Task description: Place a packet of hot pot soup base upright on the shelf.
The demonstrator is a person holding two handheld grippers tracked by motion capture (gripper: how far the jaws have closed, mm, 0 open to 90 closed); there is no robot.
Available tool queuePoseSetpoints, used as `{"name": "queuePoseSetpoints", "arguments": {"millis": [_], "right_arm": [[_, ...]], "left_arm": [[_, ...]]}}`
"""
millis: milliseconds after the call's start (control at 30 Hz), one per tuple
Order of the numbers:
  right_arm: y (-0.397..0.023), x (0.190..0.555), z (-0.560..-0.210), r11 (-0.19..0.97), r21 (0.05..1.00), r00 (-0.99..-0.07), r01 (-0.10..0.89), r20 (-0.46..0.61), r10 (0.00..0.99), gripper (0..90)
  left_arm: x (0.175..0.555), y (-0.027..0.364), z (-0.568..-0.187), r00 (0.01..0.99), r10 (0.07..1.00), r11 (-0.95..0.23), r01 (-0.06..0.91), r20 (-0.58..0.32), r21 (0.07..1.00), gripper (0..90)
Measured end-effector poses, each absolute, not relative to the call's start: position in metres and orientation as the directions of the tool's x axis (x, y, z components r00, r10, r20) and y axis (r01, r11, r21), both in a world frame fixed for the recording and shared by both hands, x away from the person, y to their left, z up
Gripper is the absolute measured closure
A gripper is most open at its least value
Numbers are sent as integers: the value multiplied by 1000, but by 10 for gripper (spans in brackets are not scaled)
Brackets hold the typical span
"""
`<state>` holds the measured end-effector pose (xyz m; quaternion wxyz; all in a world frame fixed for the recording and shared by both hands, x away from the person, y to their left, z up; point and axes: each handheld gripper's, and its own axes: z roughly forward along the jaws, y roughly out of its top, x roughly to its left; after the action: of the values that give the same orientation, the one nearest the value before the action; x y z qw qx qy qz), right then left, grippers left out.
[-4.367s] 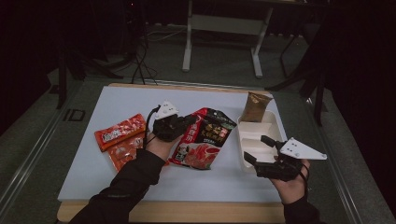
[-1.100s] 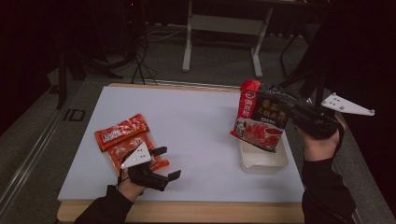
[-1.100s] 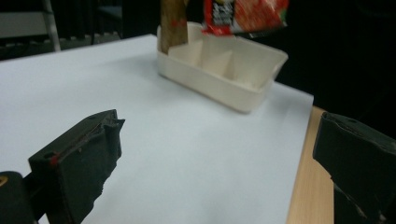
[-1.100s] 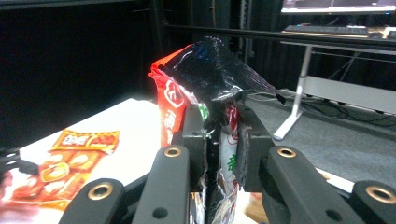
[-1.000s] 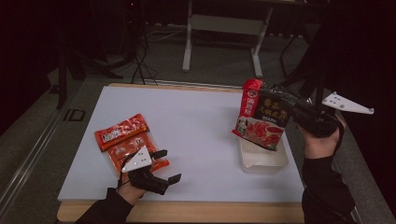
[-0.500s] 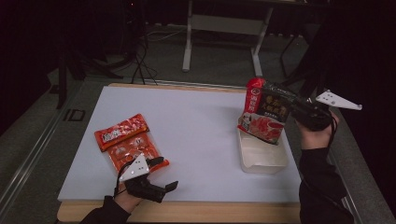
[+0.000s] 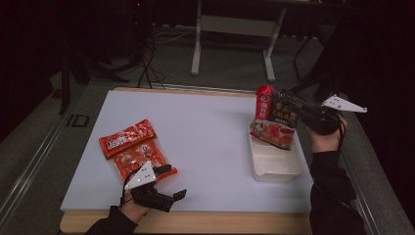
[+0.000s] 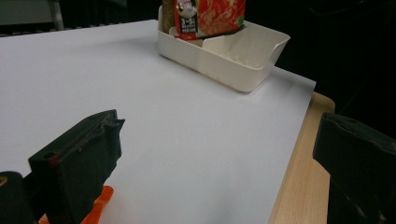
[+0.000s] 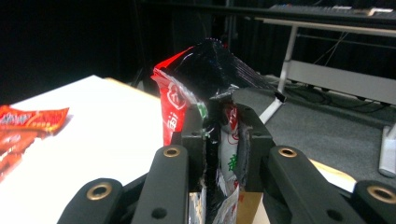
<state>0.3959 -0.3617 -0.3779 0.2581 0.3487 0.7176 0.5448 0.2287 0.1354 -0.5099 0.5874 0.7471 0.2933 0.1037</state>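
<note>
A black-and-red snack packet [image 7: 275,119] stands upright over the far end of the white divided tray [image 7: 276,171], with my right gripper [image 7: 307,116] shut on its right edge. In the right gripper view the jaws pinch the packet [image 9: 205,74] between the pads of my right gripper [image 9: 219,135]. In the left gripper view the packet's [image 8: 210,16] lower edge dips behind the tray's [image 8: 233,65] wall. My left gripper [image 7: 172,183] rests open near the table's front edge, beside two orange-red packets [image 7: 128,138]. Nothing lies between the wide-apart jaws of my left gripper [image 8: 219,154].
The white table sheet [image 7: 205,137] ends at a wooden front edge [image 7: 220,221]. A brown bag [image 8: 166,14] shows at the tray's far end behind the packet. An orange packet's corner [image 8: 99,209] lies under the left jaw. A metal stand [image 7: 235,29] is on the floor beyond the table.
The packet, earlier under my left gripper mid-table, is now in my right gripper, which has sunk with it toward the tray's far end. My left gripper drew back slightly toward the front edge.
</note>
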Motion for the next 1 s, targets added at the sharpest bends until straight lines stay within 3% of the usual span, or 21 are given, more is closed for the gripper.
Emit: {"name": "queuePoseSetpoints", "arguments": {"millis": [400,800,1000], "right_arm": [[-358,402,-385,179,956,-697,232,35,716,752],[-358,404,-410,191,934,-680,302,71,730,735],[-372,400,-421,134,940,-669,314,119,734,720]], "left_arm": [[229,135,-511,806,558,-130,319,-197,939,13],[228,136,-512,807,556,-130,319,-198,939,13],[229,135,-512,806,554,-122,325,-207,938,13]]}}
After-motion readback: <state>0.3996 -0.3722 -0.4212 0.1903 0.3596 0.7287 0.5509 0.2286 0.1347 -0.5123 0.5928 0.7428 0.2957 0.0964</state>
